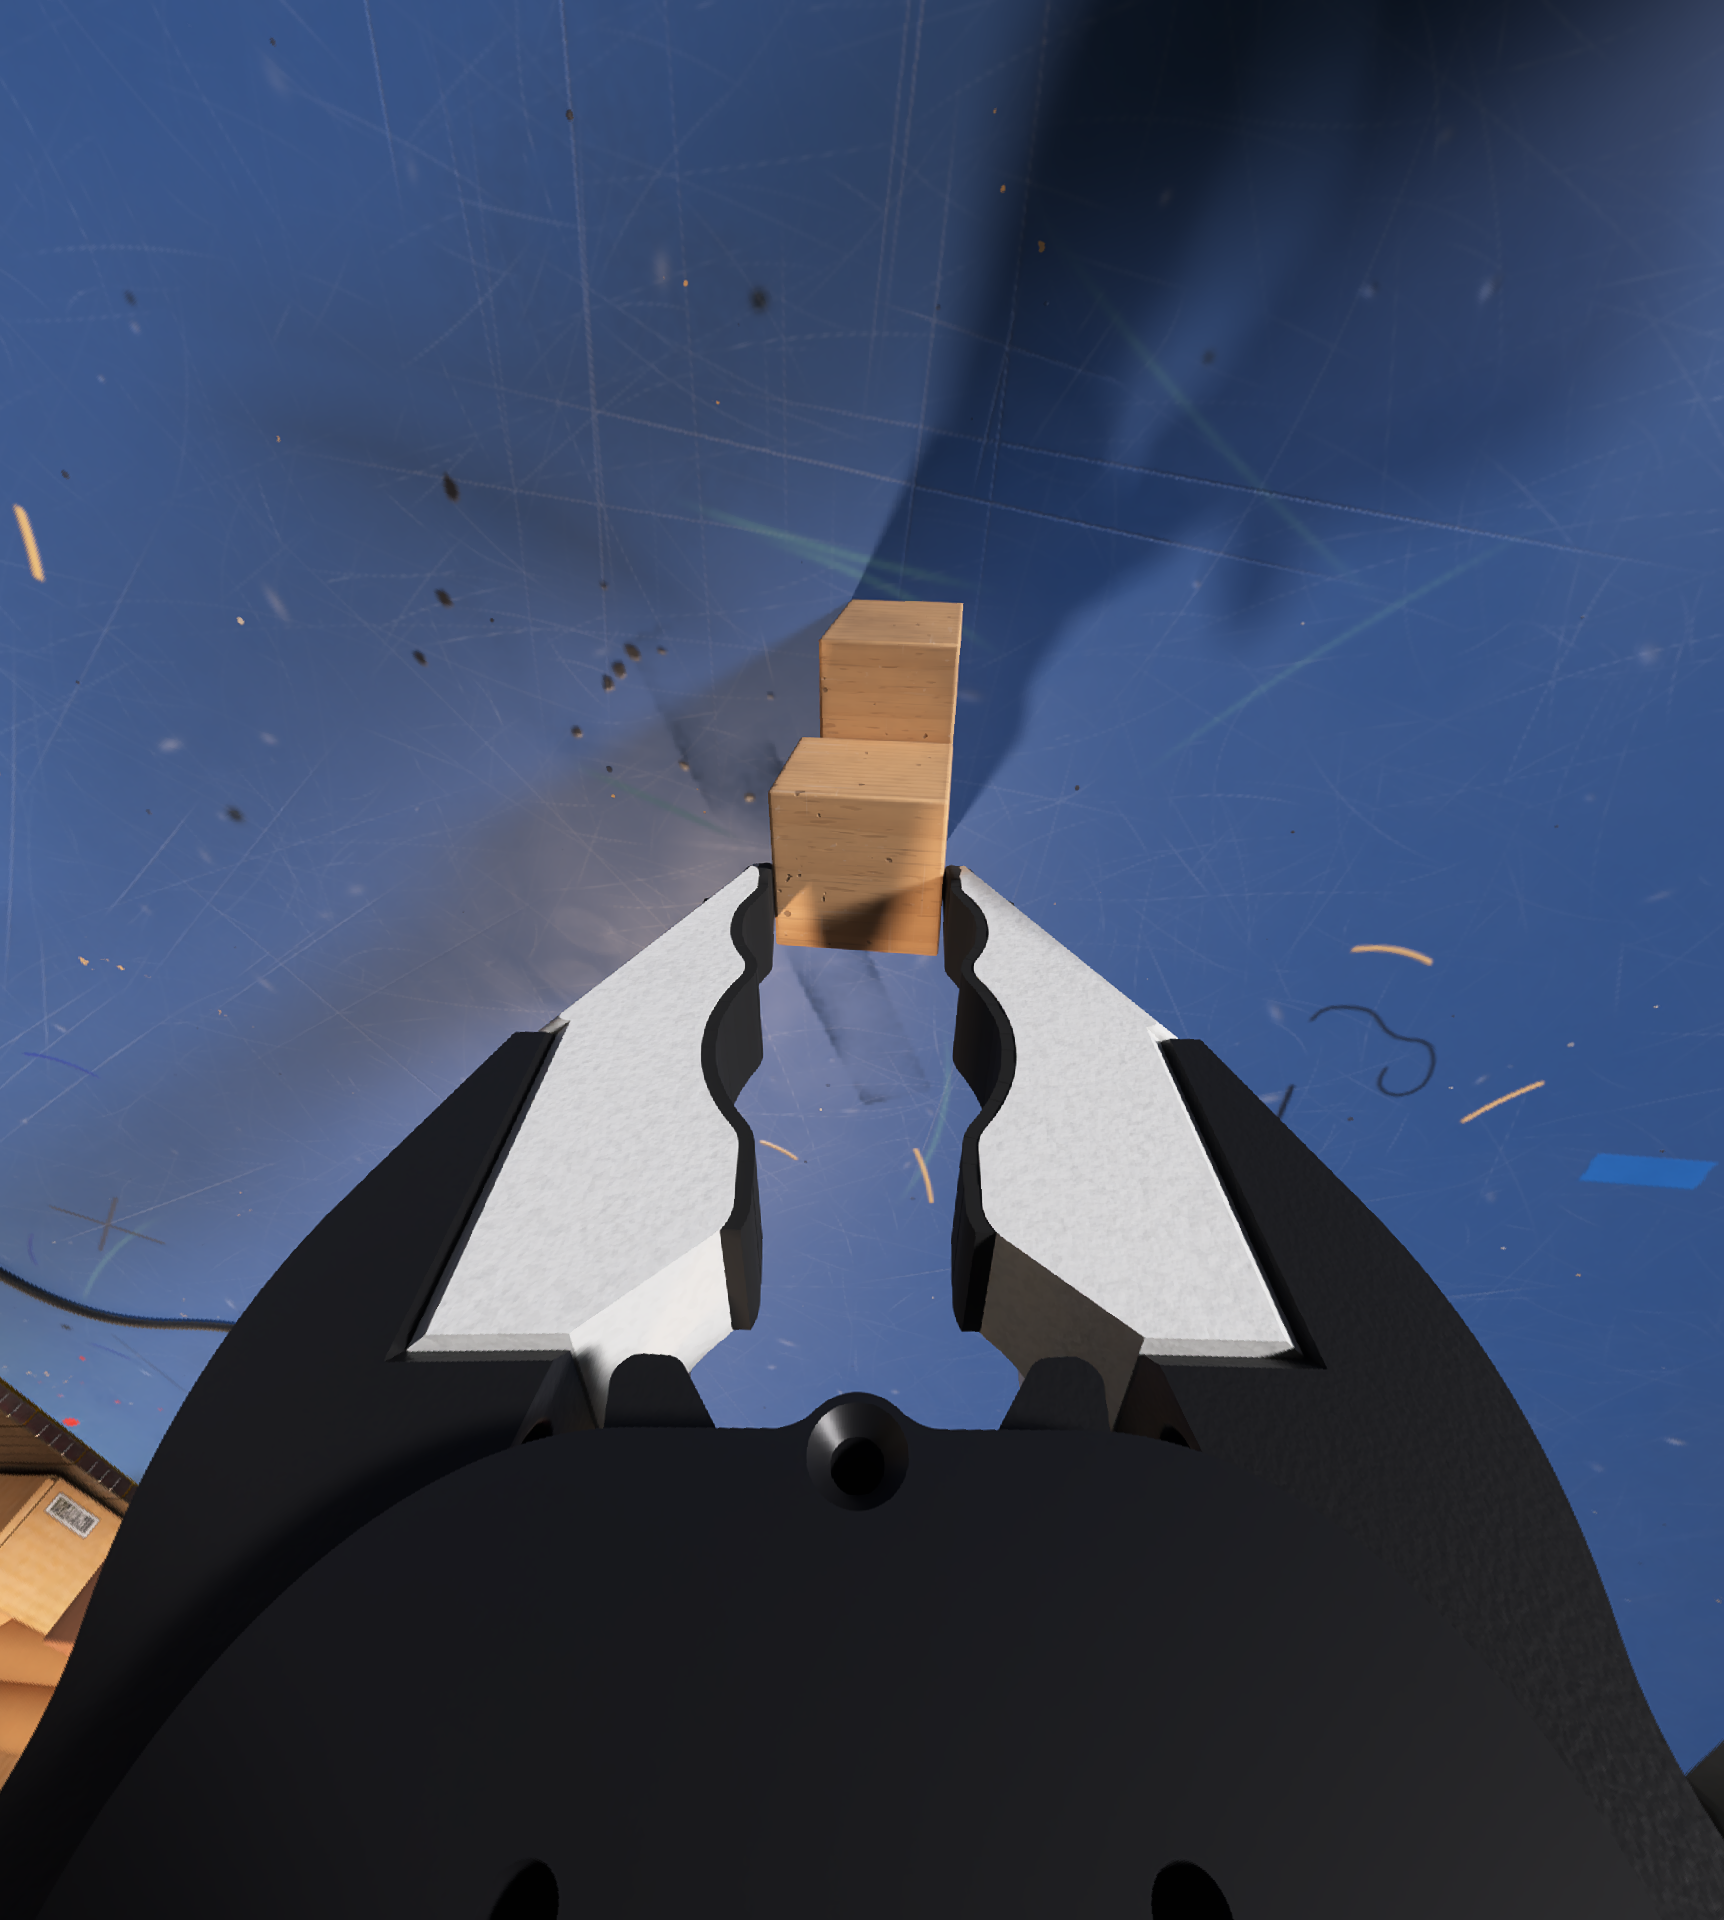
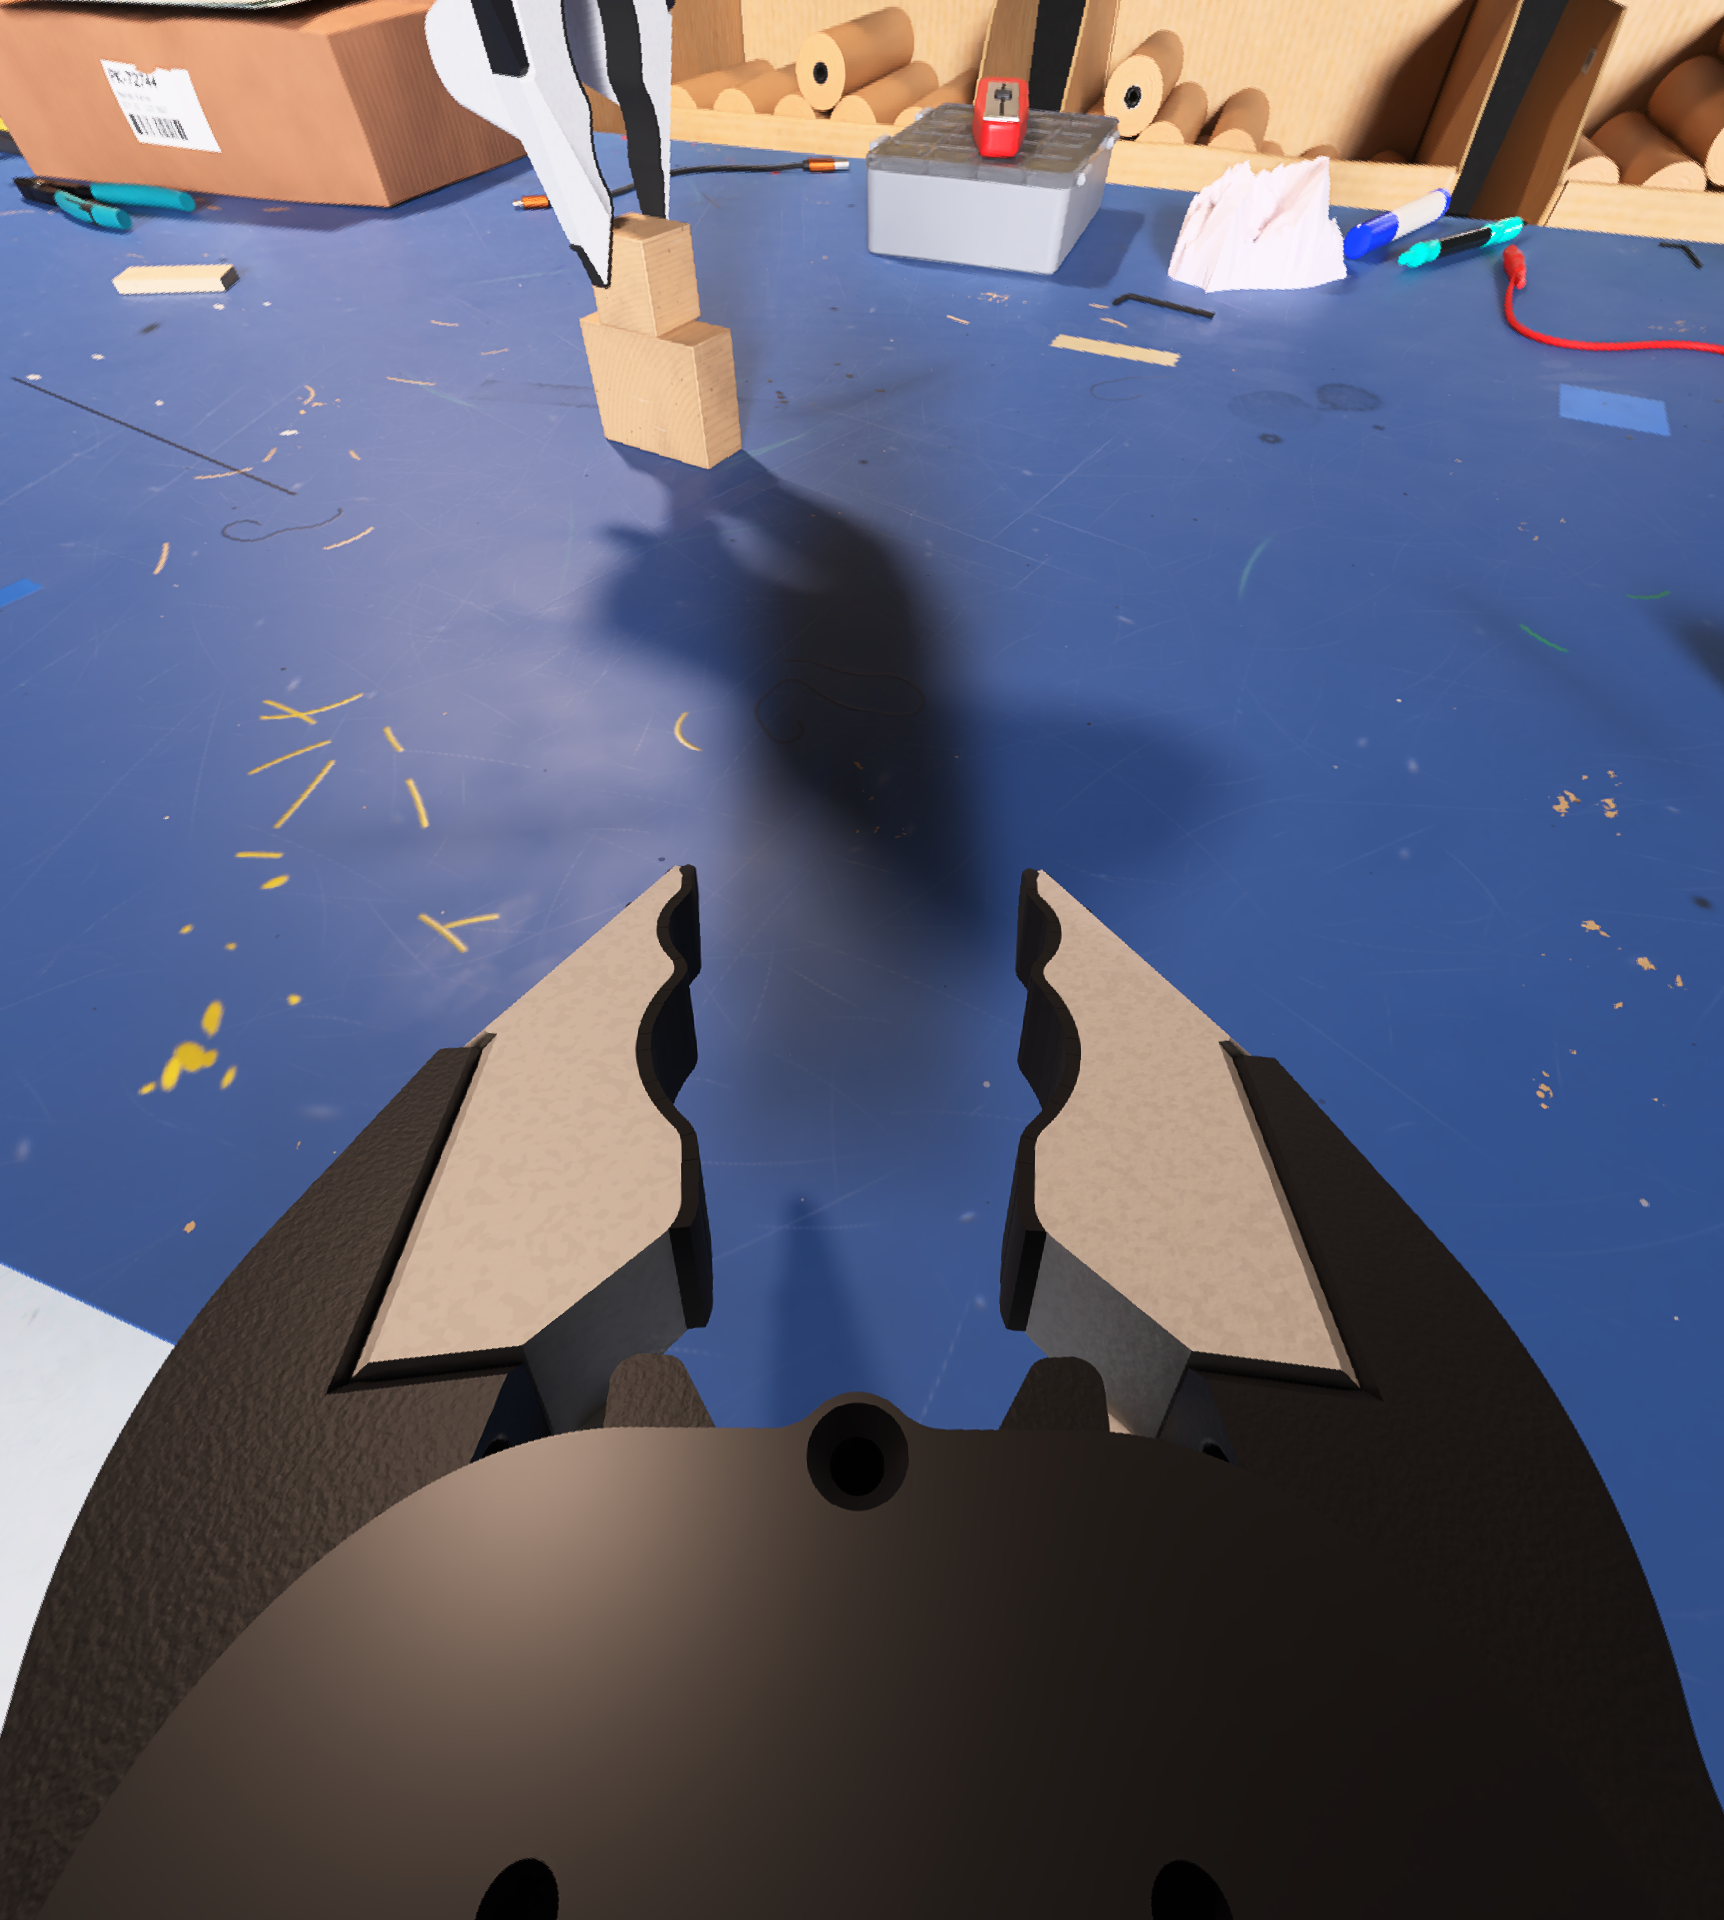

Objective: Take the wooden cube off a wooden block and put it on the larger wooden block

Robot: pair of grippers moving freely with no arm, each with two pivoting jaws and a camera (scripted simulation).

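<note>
A small wooden cube (image 1: 858, 831) sits between the white fingertips of my left gripper (image 1: 856, 883), which is shut on it. The cube is at the top of a larger wooden block (image 1: 891, 670), offset toward one side; I cannot tell whether it still rests on the block. The right wrist view shows the same pair far ahead: the cube (image 2: 648, 272), the block (image 2: 669, 397) and the left gripper (image 2: 619, 239) coming down from above. My right gripper (image 2: 858, 904) is open and empty, low over the blue table (image 2: 1253, 831), well short of the blocks.
Along the back stand a cardboard box (image 2: 245, 104), a grey plastic box (image 2: 983, 208), crumpled paper (image 2: 1253, 234), markers (image 2: 1429, 229) and cardboard rolls (image 2: 1149, 83). A red cable (image 2: 1658, 348) lies at the right, pliers (image 2: 110, 203) and a small plank (image 2: 174, 278) at the left.
</note>
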